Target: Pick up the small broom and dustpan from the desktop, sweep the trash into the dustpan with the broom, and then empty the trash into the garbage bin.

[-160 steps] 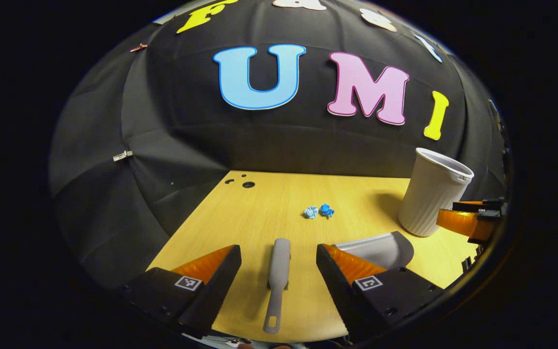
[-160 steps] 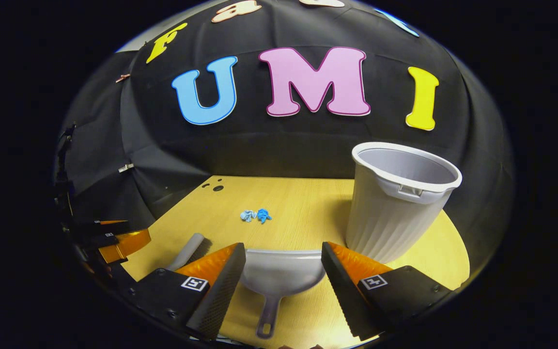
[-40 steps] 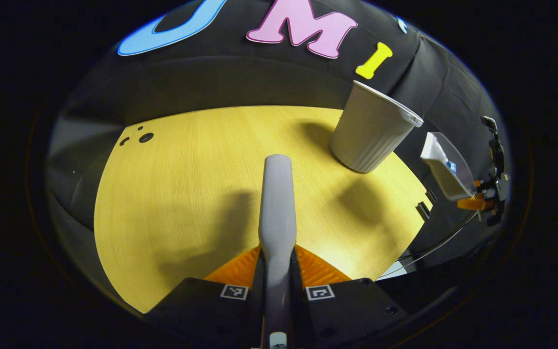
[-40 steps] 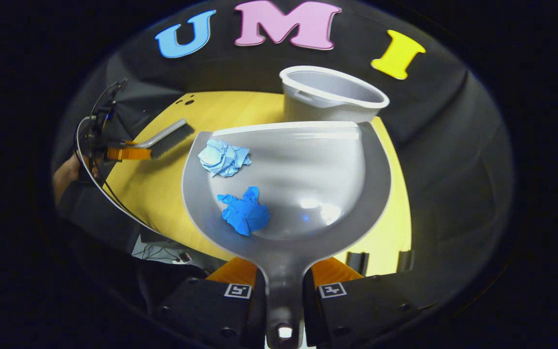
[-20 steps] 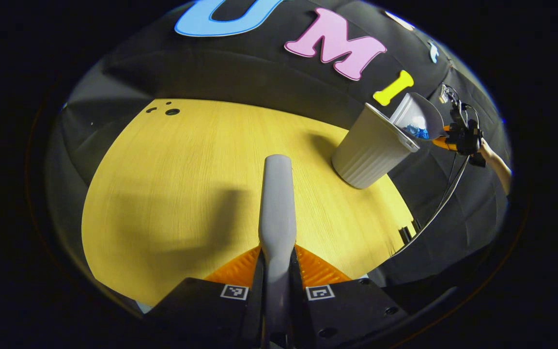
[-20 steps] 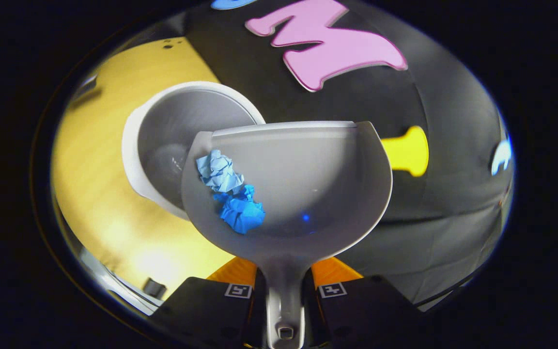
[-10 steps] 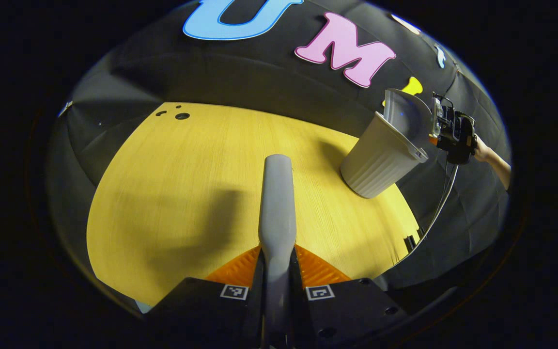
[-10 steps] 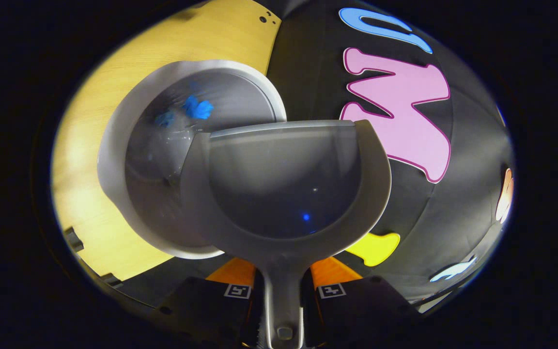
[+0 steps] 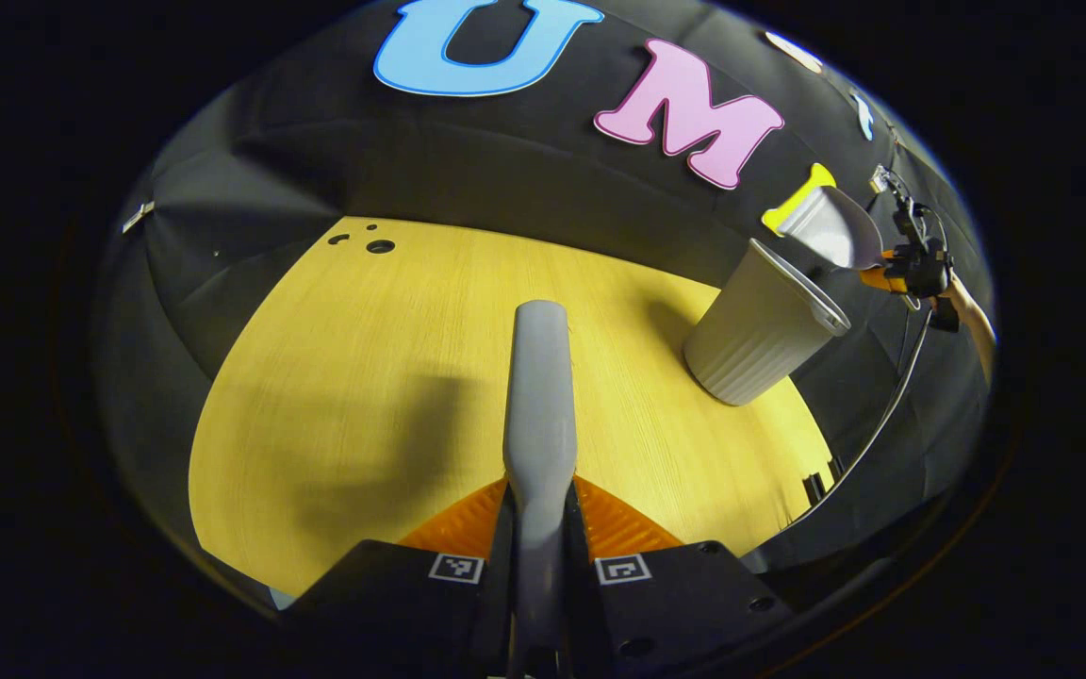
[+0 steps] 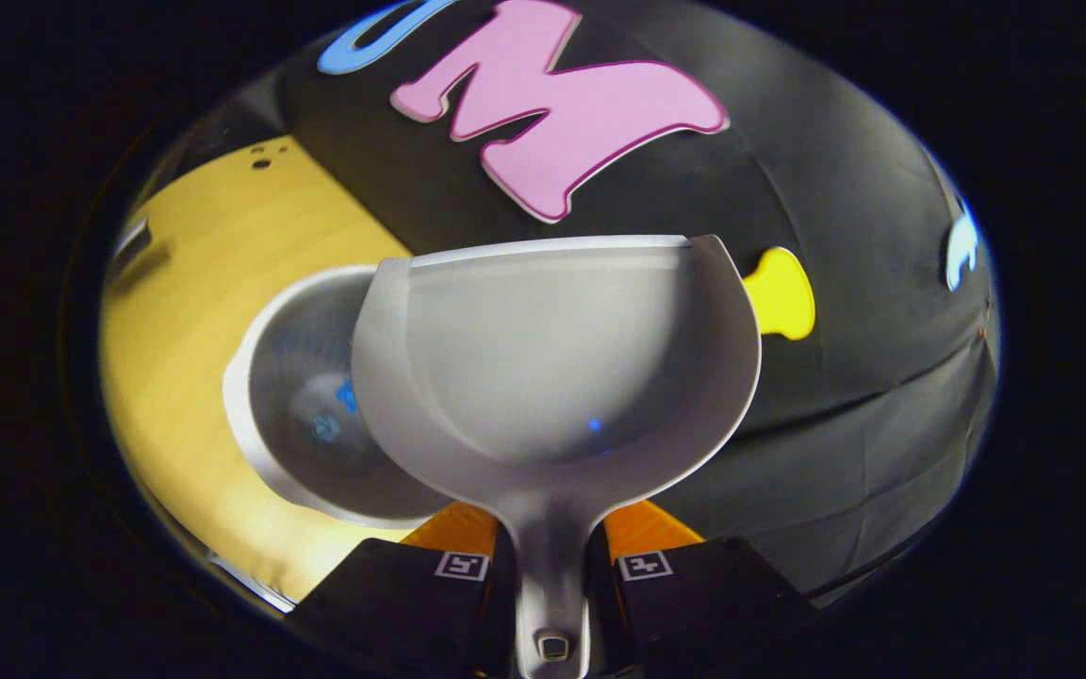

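Observation:
My left gripper (image 9: 537, 528) is shut on the handle of the grey broom (image 9: 539, 396), which points forward above the yellow desktop (image 9: 364, 377). My right gripper (image 10: 551, 552) is shut on the handle of the grey dustpan (image 10: 552, 368), held in the air with a bare pan, partly over the mouth of the white garbage bin (image 10: 293, 424). Two blue paper scraps (image 10: 336, 410) lie at the bottom of the bin. In the left gripper view the bin (image 9: 760, 325) stands at the desk's far right, with the dustpan (image 9: 830, 236) and right gripper (image 9: 911, 269) above its rim.
A person's forearm (image 9: 972, 321) holds the right gripper, and a cable (image 9: 868, 434) hangs from it past the desk's right edge. Small dark holes (image 9: 378, 245) mark the desk's far left corner. The black cloth wall rises close behind the bin.
The two blue scraps slid off the dustpan into the bin. The dustpan has tipped back toward level and pulled slightly away from the bin's mouth. The broom has stayed held over the desk.

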Motion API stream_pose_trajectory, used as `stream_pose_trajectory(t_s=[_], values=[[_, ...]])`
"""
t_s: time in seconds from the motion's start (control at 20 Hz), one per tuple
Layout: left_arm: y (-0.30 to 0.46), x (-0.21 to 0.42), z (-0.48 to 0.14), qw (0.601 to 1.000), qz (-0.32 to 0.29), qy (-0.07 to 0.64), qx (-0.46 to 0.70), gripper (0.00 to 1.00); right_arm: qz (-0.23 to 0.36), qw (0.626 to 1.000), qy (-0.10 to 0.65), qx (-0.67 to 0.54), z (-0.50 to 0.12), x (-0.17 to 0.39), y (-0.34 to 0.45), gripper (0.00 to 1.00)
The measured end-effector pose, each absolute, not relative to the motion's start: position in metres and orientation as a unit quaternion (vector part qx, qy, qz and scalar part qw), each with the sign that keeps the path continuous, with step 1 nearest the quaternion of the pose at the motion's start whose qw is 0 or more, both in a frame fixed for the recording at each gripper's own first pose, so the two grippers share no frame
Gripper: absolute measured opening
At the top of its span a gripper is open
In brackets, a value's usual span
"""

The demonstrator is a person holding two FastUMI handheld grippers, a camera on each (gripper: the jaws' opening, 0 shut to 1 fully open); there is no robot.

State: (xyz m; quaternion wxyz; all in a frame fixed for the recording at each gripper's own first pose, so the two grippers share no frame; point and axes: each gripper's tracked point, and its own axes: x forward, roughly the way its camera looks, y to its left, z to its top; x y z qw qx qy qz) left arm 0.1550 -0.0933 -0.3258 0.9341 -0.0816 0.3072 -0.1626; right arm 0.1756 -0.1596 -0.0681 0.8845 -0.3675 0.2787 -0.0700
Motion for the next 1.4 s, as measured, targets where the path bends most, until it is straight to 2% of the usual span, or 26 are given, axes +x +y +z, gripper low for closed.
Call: stream_pose_trajectory(t_s=[0.1,0.15,0.25,0.55,0.6,0.75,0.8,0.9,1.1,1.15,1.2,1.4], values=[[-0.088,0.154,-0.325,0.937,-0.156,0.302,-0.079,0.32,-0.064,0.912,0.267,-0.305,-0.055,0.161,-0.144,0.35],[-0.086,0.153,-0.326,0.938,-0.153,0.301,-0.08,0.29,-0.058,0.924,0.26,-0.276,-0.047,0.154,-0.137,0.35],[-0.08,0.152,-0.33,0.94,-0.146,0.299,-0.08,0.29,-0.038,0.941,0.25,-0.224,-0.034,0.152,-0.123,0.35],[-0.056,0.15,-0.346,0.947,-0.111,0.295,-0.065,0.32,0.047,0.958,0.267,-0.087,-0.04,0.147,-0.095,0.35],[-0.049,0.148,-0.354,0.948,-0.105,0.299,-0.039,0.29,0.065,0.956,0.278,-0.07,-0.05,0.148,-0.092,0.35],[-0.047,0.145,-0.364,0.945,-0.105,0.308,-0.024,0.31,0.096,0.948,0.299,-0.054,-0.063,0.148,-0.094,0.35],[-0.046,0.145,-0.368,0.944,-0.104,0.311,-0.026,0.29,0.105,0.944,0.31,-0.042,-0.067,0.143,-0.091,0.35],[-0.04,0.144,-0.379,0.944,-0.09,0.316,-0.007,0.29,0.126,0.932,0.338,-0.022,-0.08,0.141,-0.089,0.35],[-0.037,0.144,-0.391,0.943,-0.07,0.324,-0.005,0.29,0.163,0.903,0.397,0.005,-0.155,0.123,-0.063,0.35],[-0.037,0.143,-0.394,0.942,-0.064,0.328,-0.01,0.32,0.168,0.895,0.412,0.015,-0.179,0.12,-0.055,0.35],[-0.038,0.143,-0.396,0.941,-0.058,0.332,-0.013,0.29,0.169,0.887,0.429,0.027,-0.201,0.117,-0.048,0.35],[-0.038,0.144,-0.408,0.936,-0.042,0.35,-0.01,0.32,0.142,0.864,0.482,0.026,-0.294,0.123,-0.03,0.35]])
